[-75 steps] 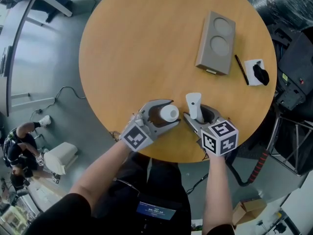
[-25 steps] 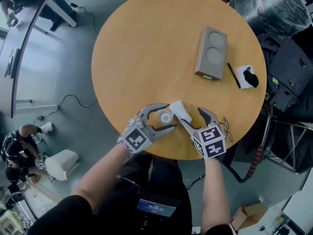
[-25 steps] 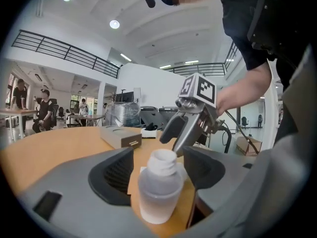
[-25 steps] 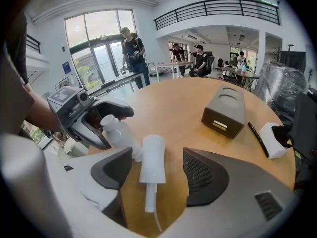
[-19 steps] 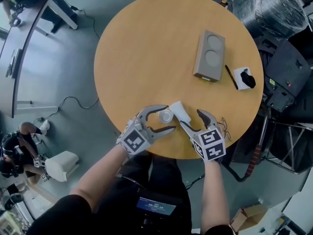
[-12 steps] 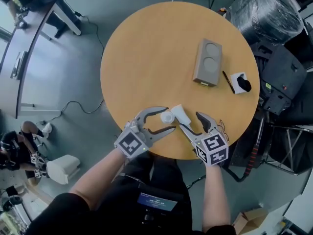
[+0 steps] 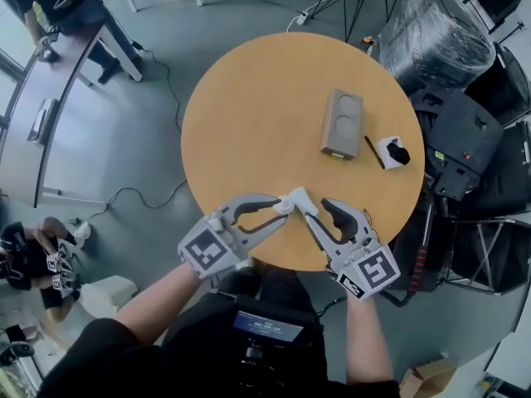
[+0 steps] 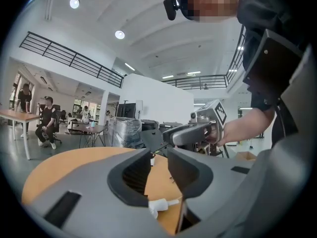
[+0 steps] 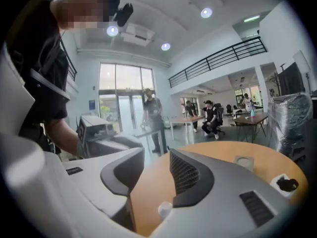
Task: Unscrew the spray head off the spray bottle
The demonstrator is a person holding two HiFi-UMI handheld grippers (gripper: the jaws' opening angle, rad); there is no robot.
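The left hand-held gripper [image 7: 279, 212] [image 8: 158, 168] has its jaws partly spread, with a narrow gap between the ribbed pads and nothing in it; they have just been closing. The right hand-held gripper [image 7: 316, 209] [image 9: 151, 175] stands a little wider and is also empty, and its jaws too have just been closing. Both hang in the air above the bottle [image 7: 283, 207] [image 9: 165, 209], one to either side of it, touching nothing.

The bottle stands on the tabletop [image 7: 249, 114]. The spray head [image 7: 299, 196] [image 8: 159, 206] is off it and lies just beside it.

Three seconds ago the left jaws were round the bottle and the right jaws round the upright spray head. A second ago both stood wide and low beside the bottle. Now they are lifted clear, and the tabletop looks smaller in the head view.

Bottle and spray head are white plastic, the bottle round-topped, the head with a thin stem. The grippers are grey moulded plastic with curved jaws, each bearing a black-and-white marker cube. The tabletop is round, smooth, light wood. Well beyond the bottle lie a grey oblong block [image 7: 341, 123] with two round recesses and a thin black pen [image 7: 371, 152]
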